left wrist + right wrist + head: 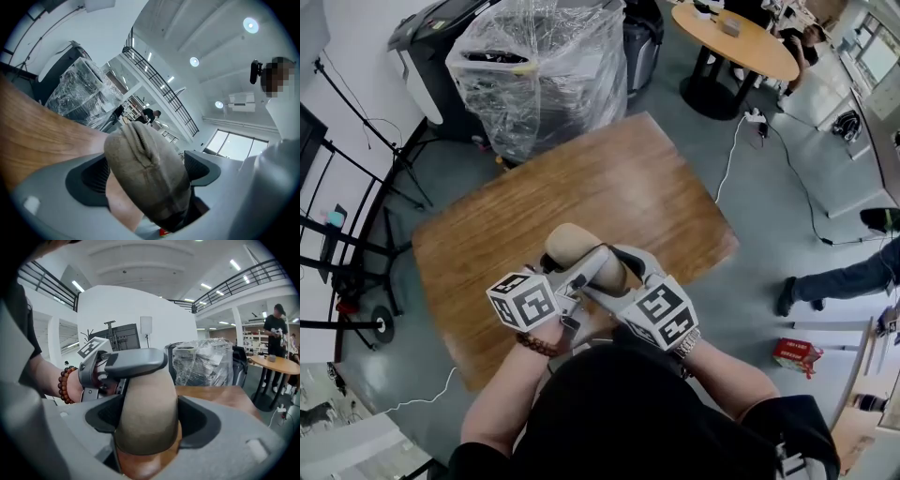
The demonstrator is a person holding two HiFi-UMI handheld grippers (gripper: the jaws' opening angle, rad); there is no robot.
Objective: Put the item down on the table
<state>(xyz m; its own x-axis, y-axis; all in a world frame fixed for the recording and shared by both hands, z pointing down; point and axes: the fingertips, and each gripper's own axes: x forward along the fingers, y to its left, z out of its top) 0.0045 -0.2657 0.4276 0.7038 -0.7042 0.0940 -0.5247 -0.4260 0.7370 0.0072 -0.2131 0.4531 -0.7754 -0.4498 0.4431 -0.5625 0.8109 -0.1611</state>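
I hold a tan, suede-like item (570,244) with a rounded end in the air over the near part of the brown wooden table (609,178). My left gripper (586,264) comes at it from the left and my right gripper (623,272) from the right. In the left gripper view the item (145,164) fills the space between the pads, with the left gripper (146,174) shut on it. The right gripper (147,420) is likewise shut on the item (147,408), and a left jaw lies across the item's top.
Beyond the table's far edge stands a bulk wrapped in clear plastic (539,70). A round table (736,37) is at the back right. A cable, a red box (797,354) and a person's leg (844,281) are on the floor at the right; black stands (356,272) at the left.
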